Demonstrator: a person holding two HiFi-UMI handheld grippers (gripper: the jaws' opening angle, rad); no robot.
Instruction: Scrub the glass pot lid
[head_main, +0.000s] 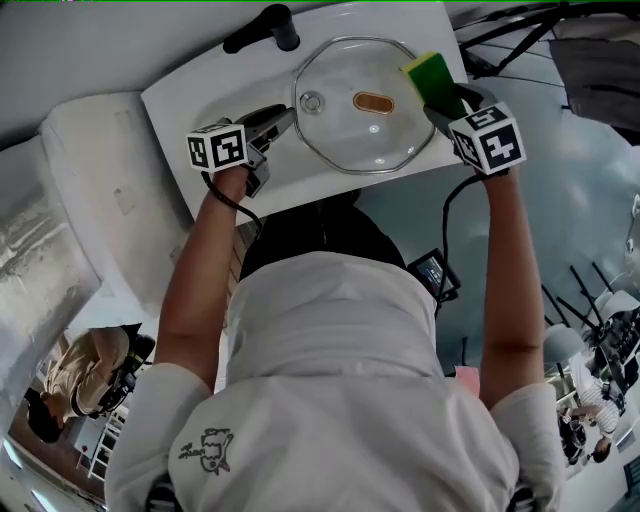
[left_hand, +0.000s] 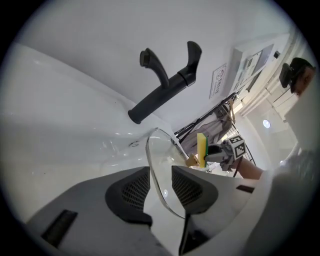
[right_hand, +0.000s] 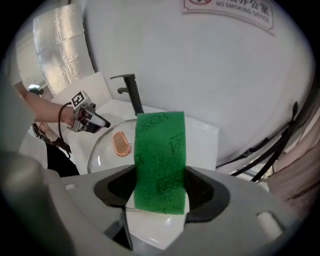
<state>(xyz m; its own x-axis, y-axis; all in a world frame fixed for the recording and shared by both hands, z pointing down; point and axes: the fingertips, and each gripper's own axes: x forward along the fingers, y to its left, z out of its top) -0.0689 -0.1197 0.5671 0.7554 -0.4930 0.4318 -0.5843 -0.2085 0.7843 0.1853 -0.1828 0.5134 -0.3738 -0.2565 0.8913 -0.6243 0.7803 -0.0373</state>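
Lid rim lies unclamped between spread left gripper jaws; scrubbing with the sponge pinched in the right gripper could skid it.

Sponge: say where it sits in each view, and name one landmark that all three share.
Head view: sponge at upper right, over the right edge of the glass lid.
Left gripper view: sponge small, right of centre, beyond the lid's rim.
Right gripper view: sponge dead centre, green face forward, clamped between the fingers.
Shared landmark: the black faucet, seen in all three.
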